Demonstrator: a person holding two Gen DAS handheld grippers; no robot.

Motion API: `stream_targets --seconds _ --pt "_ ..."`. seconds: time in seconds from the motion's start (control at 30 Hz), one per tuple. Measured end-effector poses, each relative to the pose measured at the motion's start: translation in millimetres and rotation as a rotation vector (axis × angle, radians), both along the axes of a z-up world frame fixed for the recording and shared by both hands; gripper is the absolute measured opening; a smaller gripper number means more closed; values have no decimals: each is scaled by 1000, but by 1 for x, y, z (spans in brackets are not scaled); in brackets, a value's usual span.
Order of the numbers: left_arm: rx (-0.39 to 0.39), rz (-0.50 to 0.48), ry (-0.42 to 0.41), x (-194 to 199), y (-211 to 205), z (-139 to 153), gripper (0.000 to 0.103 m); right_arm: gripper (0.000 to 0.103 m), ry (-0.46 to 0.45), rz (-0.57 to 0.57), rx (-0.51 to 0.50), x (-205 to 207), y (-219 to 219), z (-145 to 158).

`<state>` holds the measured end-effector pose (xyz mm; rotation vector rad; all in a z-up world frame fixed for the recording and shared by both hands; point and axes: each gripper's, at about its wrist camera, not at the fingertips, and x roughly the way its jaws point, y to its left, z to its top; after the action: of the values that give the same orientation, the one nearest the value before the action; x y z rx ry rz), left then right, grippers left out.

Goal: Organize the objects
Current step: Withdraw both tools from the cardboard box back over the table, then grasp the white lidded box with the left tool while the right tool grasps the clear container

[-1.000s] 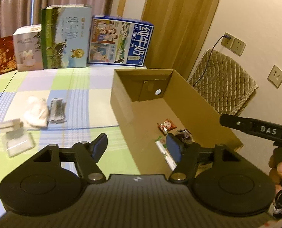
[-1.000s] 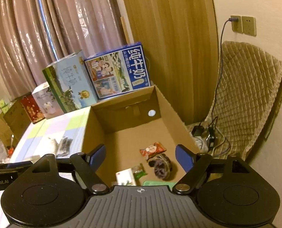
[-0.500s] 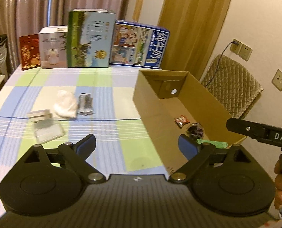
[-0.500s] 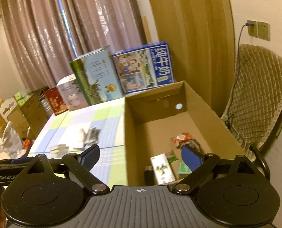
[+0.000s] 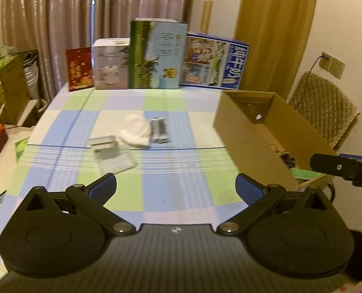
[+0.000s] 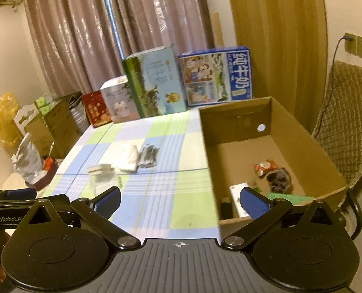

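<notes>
Both tools, left (image 5: 175, 187) and right (image 6: 180, 200), gape empty; next, grip the white pouch (image 5: 135, 133) for the box (image 6: 300, 146).

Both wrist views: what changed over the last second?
Both grippers pulled back and up from the cardboard box, the left gripper swinging left over the tablecloth. Both were open and empty throughout; nothing was taken or let go. Unchanged: the white pouch, dark packet and clear case on the table, and the snacks in the box.
</notes>
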<state>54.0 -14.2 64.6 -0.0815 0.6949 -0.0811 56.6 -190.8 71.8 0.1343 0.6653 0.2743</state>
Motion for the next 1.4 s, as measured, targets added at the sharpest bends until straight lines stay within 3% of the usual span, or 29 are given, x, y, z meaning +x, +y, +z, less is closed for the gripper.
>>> stream_targets --seconds 0.7,1.4 --pt "3 134 25 -4 90 -9 102 101 34 124 -43 12 74 -20" --pt "21 197 70 20 133 -33 102 101 71 211 -70 43 124 -50"
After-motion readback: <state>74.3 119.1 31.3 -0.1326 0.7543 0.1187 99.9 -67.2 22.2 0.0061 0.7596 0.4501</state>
